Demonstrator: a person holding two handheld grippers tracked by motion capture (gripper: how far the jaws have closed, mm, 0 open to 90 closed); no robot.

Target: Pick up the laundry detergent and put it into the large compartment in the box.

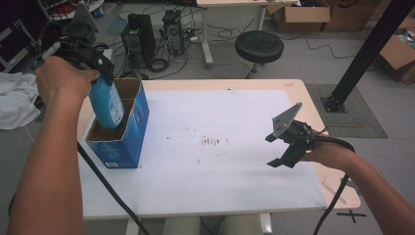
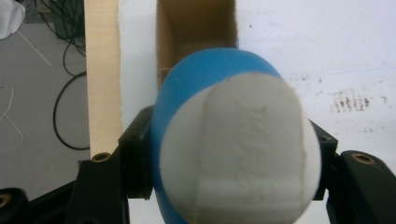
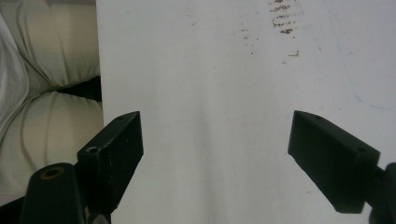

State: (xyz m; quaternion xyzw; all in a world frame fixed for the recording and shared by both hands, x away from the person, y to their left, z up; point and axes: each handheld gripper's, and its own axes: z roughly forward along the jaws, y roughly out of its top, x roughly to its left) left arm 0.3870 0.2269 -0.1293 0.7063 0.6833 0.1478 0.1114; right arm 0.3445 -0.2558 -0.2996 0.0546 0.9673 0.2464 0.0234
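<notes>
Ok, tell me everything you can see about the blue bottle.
The blue bottle looks like smooth plastic, with a white cap on top and a pale printed label on its side. It hangs nearly upright, cap up, clamped near the top by the left tongs, whose black jaws press on both sides. Its lower end dips into the open top of the blue cardboard box at the table's left edge; whether it touches the box inside is hidden.

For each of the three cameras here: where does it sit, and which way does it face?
High view: above the person's side, facing forward and down on the table; both forearms, left gripper, right gripper.
Left gripper view: on that gripper, looking down the blue bottle into the blue box; black fingers.
Right gripper view: facing bare tabletop; open fingers.
Shared: bottle, box, table stains.
</notes>
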